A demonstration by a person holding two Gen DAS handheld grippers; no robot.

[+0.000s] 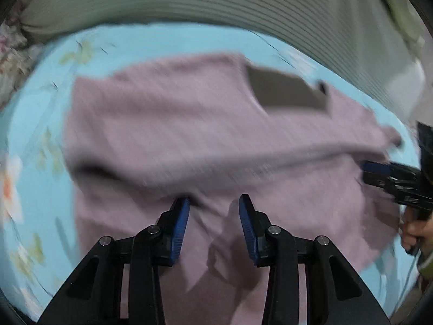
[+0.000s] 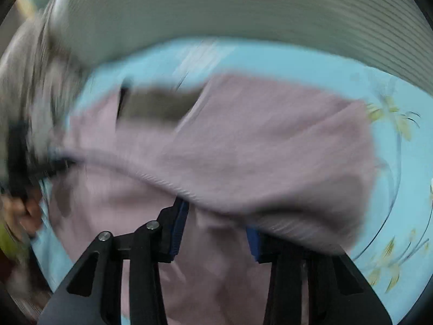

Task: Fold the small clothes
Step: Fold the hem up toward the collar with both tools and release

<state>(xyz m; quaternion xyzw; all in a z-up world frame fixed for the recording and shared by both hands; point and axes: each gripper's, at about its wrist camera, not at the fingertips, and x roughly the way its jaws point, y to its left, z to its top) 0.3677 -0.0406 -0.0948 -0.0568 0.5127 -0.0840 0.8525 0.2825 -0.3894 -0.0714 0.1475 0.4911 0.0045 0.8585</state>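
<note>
A mauve knitted garment [image 1: 189, 135] with a grey patch [image 1: 286, 92] lies spread on a light blue flowered sheet [image 1: 35, 124]. My left gripper [image 1: 213, 203] is open just above the garment's near part, nothing between its fingers. My right gripper [image 2: 216, 216] is open too; a raised fold of the same garment [image 2: 243, 162] drapes over its right finger, hiding the tip. The right gripper also shows in the left wrist view [image 1: 389, 178] at the garment's right edge. The left gripper shows blurred in the right wrist view [image 2: 24, 159]. Both views are motion-blurred.
A grey-green ribbed headboard or cushion [image 1: 216, 0] runs along the far side of the bed. A flowered pillow [image 1: 10, 40] lies at the far left. The person's hand [image 1: 416, 233] is at the right edge.
</note>
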